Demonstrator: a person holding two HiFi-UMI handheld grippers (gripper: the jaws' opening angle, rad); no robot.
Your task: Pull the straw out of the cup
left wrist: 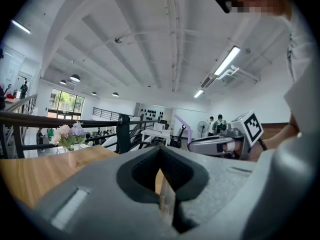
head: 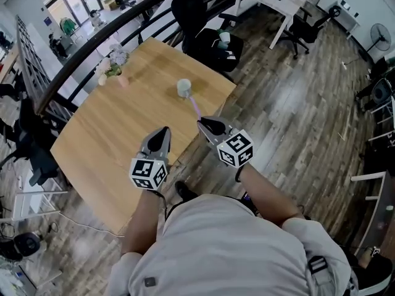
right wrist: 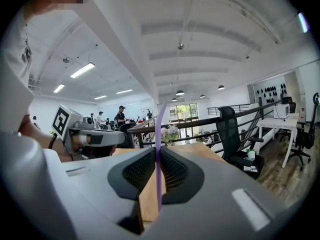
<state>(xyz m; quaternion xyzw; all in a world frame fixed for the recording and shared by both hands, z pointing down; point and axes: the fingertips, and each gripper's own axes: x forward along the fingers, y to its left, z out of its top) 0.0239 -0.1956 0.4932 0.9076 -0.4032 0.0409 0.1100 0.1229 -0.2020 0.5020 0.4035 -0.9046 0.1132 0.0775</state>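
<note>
Right gripper (head: pixel 202 123) pinches the thin purple straw (right wrist: pixel 159 134), which looks light and bendy: grip it low and gently. Cup (head: pixel 184 88) sits at eleven o'clock. Left gripper (head: pixel 165 131) is closed and empty.

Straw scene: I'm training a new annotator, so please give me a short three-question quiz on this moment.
1. True or false: the right gripper is shut on the purple straw.
2. Multiple choice: what stands near the far edge of the wooden table, by the railing? A) a vase of flowers B) a laptop C) a kettle
3. Short answer: what does the left gripper hold between its jaws?

Key: 1 true. 2 A. 3 nothing; its jaws are together and empty.
</note>
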